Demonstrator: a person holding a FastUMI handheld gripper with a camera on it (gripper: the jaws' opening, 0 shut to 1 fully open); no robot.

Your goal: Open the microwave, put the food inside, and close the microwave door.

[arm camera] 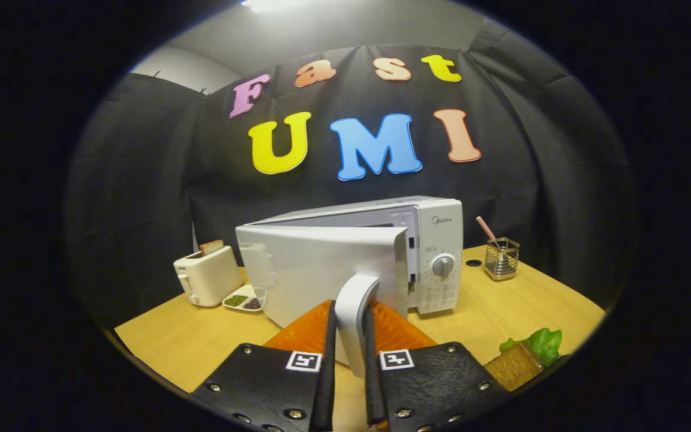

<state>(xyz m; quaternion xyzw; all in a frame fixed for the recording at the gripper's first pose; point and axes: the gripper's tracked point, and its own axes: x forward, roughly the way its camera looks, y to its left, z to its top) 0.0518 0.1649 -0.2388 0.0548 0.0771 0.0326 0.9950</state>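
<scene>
A white microwave (435,240) stands on the wooden table (201,342) against the booth wall. Its door (315,273) is swung partly open toward me. The door's white handle (354,312) sits between my two fingers, and my gripper (349,318) is shut on it, one finger pressing each side. To the right of my fingers, near the table's edge, lies the food (519,363): a brown slice of bread with green lettuce (540,342) behind it.
A white toaster (207,276) with a slice in it stands left of the microwave. A small white dish (245,299) with dark and green fillings lies beside it. A wire holder (501,258) with a striped straw stands right of the microwave.
</scene>
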